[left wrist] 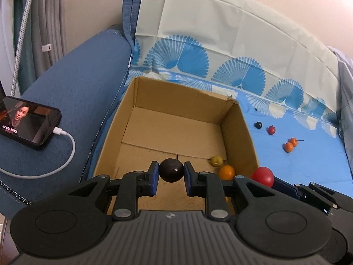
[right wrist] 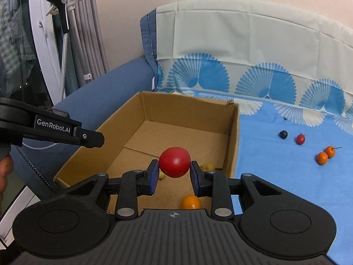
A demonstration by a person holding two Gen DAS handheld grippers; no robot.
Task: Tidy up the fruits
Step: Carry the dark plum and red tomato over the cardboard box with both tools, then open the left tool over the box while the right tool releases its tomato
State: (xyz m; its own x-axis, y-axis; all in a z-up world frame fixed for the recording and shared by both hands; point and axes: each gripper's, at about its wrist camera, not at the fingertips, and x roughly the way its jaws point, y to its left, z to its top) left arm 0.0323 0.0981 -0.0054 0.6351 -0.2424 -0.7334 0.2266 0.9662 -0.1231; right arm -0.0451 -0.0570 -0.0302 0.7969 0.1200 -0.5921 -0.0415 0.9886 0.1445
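My left gripper (left wrist: pixel 171 173) is shut on a dark brown round fruit (left wrist: pixel 171 170), held over the near part of an open cardboard box (left wrist: pixel 176 97). My right gripper (right wrist: pixel 174 172) is shut on a red round fruit (right wrist: pixel 174 165), also over the box (right wrist: pixel 189 106); that red fruit shows in the left wrist view (left wrist: pixel 263 176). In the box lie a yellow-green fruit (left wrist: pixel 216 160) and an orange fruit (left wrist: pixel 227 172); they show in the right wrist view as the yellow fruit (right wrist: pixel 208 166) and the orange one (right wrist: pixel 191 202).
On the blue cloth right of the box lie a black berry (right wrist: pixel 283 134), a small red fruit (right wrist: pixel 300 139) and two small orange fruits (right wrist: pixel 326 154). A phone (left wrist: pixel 28 122) on a charging cable rests on the blue sofa arm (left wrist: pixel 83 84). The left gripper's body (right wrist: pixel 50 128) shows at left.
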